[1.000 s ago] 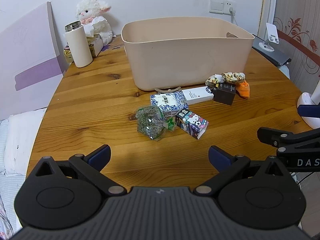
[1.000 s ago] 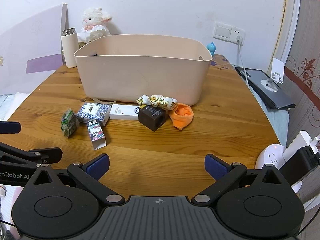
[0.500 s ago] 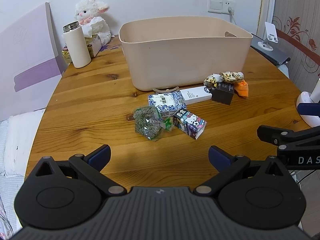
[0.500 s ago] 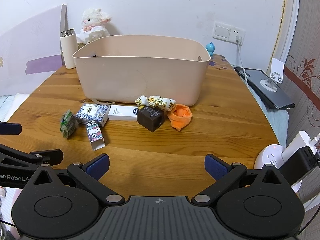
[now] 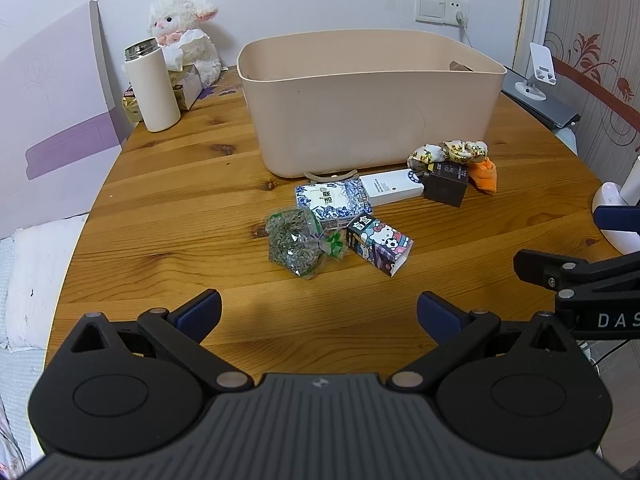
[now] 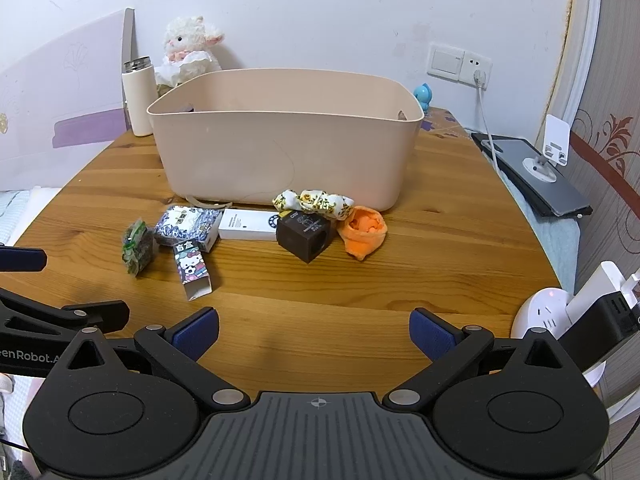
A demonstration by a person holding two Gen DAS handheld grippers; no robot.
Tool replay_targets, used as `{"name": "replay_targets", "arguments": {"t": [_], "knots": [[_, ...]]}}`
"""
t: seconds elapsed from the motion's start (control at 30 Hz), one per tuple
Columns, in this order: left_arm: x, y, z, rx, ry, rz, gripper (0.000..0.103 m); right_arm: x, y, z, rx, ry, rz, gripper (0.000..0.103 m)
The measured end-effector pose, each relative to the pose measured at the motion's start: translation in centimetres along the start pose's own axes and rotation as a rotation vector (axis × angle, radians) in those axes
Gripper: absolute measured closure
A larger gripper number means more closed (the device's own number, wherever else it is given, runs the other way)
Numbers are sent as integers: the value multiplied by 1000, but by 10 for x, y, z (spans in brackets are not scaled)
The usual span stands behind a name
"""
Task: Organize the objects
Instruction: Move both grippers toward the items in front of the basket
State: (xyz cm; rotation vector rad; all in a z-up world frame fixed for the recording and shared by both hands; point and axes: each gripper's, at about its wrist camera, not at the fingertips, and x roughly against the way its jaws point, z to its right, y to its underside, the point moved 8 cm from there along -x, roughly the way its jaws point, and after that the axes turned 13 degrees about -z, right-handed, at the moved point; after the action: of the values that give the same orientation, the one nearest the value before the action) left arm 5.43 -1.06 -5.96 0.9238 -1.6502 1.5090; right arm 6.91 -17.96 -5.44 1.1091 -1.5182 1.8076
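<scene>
The left gripper stands wide open and holds nothing, low over the round wooden table. The right gripper is equally spread and empty. Ahead lie a clear bag of green bits, a cartoon-printed carton, a blue-patterned box, a white flat box, a dark brown cube and an orange cloth, seemingly a sock. Behind stands the beige plastic tub.

Left tongs and right tongs hover side by side, jaws spread wide.
</scene>
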Motion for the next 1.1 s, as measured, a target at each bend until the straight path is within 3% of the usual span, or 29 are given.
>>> {"name": "replay_targets", "arguments": {"t": [0.67, 1.1], "knots": [[-6, -3, -2, 3, 14, -14, 0, -5, -1, 2, 7, 10, -15, 0], [-37, -8, -13, 45, 19, -87, 0, -34, -9, 15, -11, 30, -61, 0]]}}
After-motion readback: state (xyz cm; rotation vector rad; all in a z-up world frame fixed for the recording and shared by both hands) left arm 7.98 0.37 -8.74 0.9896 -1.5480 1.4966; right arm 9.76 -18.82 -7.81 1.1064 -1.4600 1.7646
